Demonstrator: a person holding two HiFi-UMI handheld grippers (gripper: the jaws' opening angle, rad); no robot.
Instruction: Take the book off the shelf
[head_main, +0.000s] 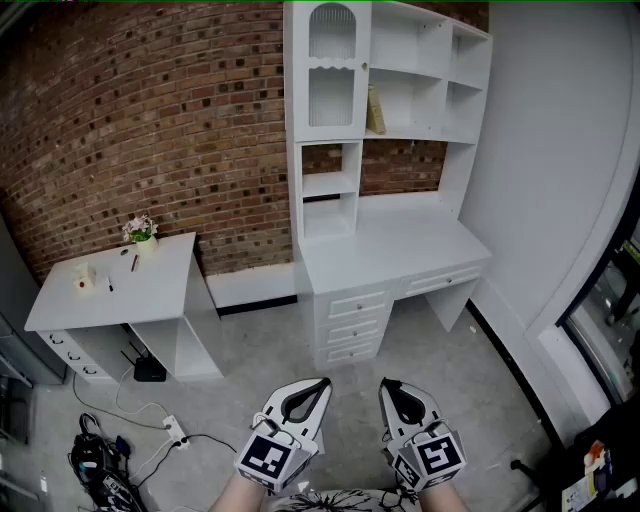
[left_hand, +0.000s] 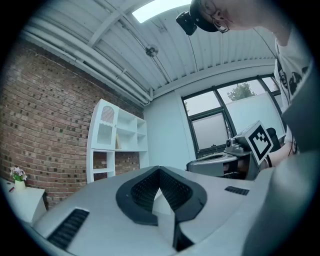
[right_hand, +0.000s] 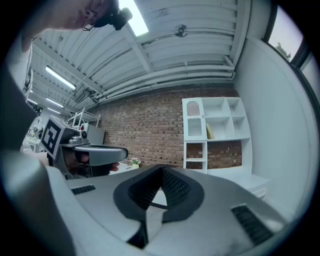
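Thin pale-yellow book (head_main: 375, 110) leans upright in a middle compartment of the tall white shelf unit (head_main: 296, 100), well apart from both grippers. Left gripper (head_main: 318, 389) and right gripper (head_main: 390, 391) side by side, jaws closed together, nothing between them.

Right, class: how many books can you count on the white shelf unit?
1. A yellowish book stands in the open compartment just right of the arched cabinet door on the shelf unit. Others may be hidden behind that door.

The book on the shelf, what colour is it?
The book is pale yellow, clearest in the head view.
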